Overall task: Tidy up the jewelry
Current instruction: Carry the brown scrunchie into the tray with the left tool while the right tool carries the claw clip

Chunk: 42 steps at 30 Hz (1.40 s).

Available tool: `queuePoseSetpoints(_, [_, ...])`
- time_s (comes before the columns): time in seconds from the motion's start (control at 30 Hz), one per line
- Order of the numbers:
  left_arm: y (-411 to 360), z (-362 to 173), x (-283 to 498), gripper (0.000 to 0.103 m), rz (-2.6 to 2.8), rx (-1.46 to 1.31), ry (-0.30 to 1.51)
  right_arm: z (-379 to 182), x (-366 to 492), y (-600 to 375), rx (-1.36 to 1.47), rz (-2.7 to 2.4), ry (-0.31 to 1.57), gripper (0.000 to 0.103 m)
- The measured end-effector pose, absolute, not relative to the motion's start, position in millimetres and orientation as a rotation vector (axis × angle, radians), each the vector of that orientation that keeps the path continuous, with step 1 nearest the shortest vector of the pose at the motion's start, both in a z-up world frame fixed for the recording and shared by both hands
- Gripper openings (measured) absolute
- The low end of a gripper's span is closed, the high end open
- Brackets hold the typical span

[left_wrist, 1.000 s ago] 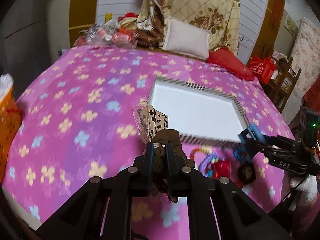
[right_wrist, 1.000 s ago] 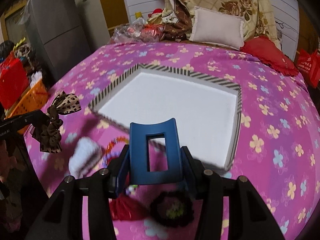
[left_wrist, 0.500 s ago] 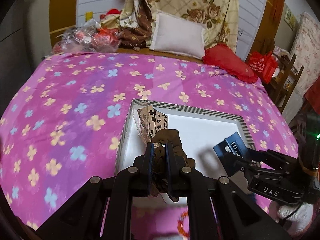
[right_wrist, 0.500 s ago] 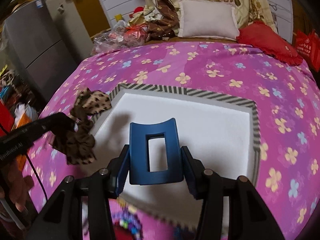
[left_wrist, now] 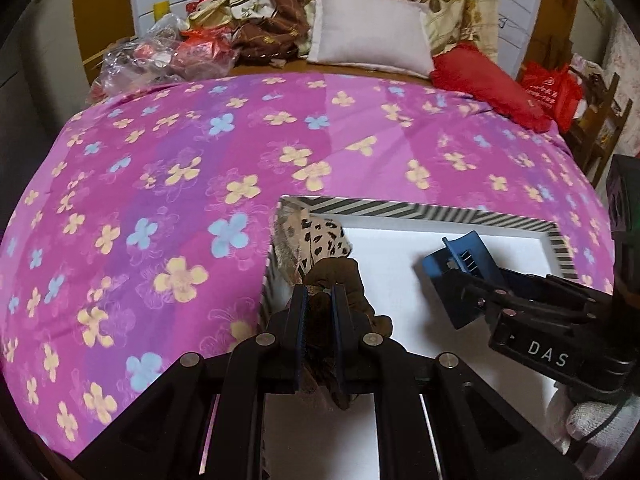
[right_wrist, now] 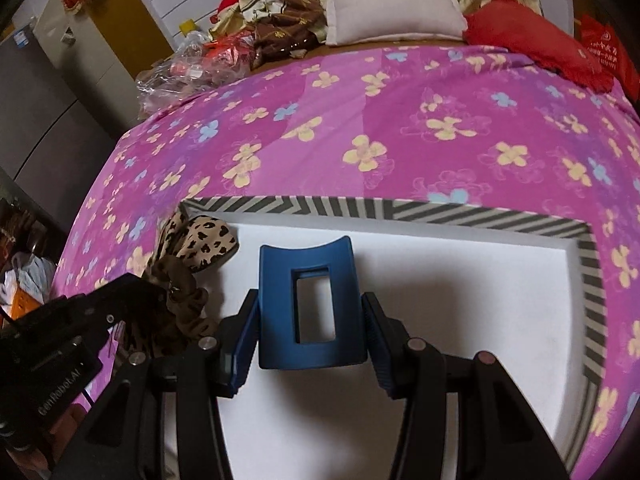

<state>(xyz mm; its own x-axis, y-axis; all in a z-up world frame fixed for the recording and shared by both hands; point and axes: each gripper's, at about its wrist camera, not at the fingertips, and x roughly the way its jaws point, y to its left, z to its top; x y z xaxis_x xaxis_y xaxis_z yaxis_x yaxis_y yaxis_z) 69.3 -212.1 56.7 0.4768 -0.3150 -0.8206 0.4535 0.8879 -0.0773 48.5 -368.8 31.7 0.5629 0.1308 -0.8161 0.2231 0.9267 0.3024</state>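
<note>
A: Brown fabric first: the left gripper [left_wrist: 319, 300] is clenched on a brown scrunchie [left_wrist: 340, 280] with a leopard-print bow, hanging over the near-left corner of the white tray [left_wrist: 400, 216] with the striped rim, which lies on the pink flowered bedspread [left_wrist: 160, 160].

B: What could go wrong there?

A: The bow droops across the tray's left rim. If it is let go from here, I judge the scrunchie could land half on the rim and slide out onto the bed. The loose fabric might also snag on the gripper pads.

B: And to the right?

A: The right gripper [right_wrist: 310, 336] grasps a blue hair claw clip [right_wrist: 308, 304] by its sides, held above the tray's middle. It is hard and smooth, so a drop could make it bounce or skid on the white base. The two grippers are near each other and could collide.

B: Any writing?

A: "DAS" on the right gripper's body in the left view; "GenRobot.AI" on the left gripper's body in the right view. The red bag [left_wrist: 548, 92] beyond the bed bears print too small to read.
</note>
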Motion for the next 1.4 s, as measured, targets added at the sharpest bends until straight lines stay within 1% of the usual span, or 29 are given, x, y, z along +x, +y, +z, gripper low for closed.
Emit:
queuePoseSetpoints(0.17, [-208.4, 47.4, 77.0, 0.003, -0.438, 0.138, 0.984, 19.7, 57.5, -366.1, 0.431, -0.037, 0.994, 0.053])
queuePoseSetpoints(0.2, [-207.2, 46.1, 77.5, 0.004, -0.429, 0.133, 0.984, 18.5, 57.1, -367.7, 0.45, -0.029, 0.985, 0.053])
queuePoseSetpoints(0.23, [-206.1, 45.5, 77.4, 0.008, -0.425, 0.13, 0.984, 17.9, 56.4, -369.9, 0.475, -0.019, 0.978, 0.053])
queuePoseSetpoints(0.27, [-205.3, 45.5, 77.1, 0.009, -0.424, 0.127, 0.984, 17.1, 55.6, -372.8, 0.504, -0.005, 0.972, 0.057])
queuePoseSetpoints(0.3, [-204.0, 46.2, 76.4, 0.013, -0.421, 0.123, 0.985, 16.4, 54.6, -376.5, 0.538, 0.007, 0.967, 0.066])
queuePoseSetpoints(0.37, [-200.5, 49.7, 74.0, 0.019, -0.429, 0.1, 0.982, 18.6, 48.7, -384.1, 0.585, 0.008, 0.95, 0.073])
queuePoseSetpoints(0.43, [-196.0, 55.0, 69.4, 0.026, -0.434, 0.08, 0.976, 24.7, 41.5, -387.6, 0.59, 0.016, 0.939, 0.073])
queuePoseSetpoints(0.47, [-194.2, 58.3, 66.0, 0.027, -0.432, 0.078, 0.97, 27.9, 38.1, -388.4, 0.585, 0.015, 0.938, 0.073])
queuePoseSetpoints(0.83, [-169.4, 96.5, -12.1, 0.027, -0.391, 0.104, 0.879, 81.1, -53.7, -385.7, 0.434, 0.037, 0.9, 0.073])
queuePoseSetpoints(1.13, [-152.6, 96.8, -75.3, 0.027, -0.354, 0.118, 0.869, 86.8, -134.5, -374.2, 0.337, 0.026, 0.893, 0.074])
queuePoseSetpoints(1.4, [-138.4, 95.9, -114.7, 0.027, -0.314, 0.123, 0.842, 87.9, -181.1, -370.4, 0.301, 0.005, 0.877, 0.074])
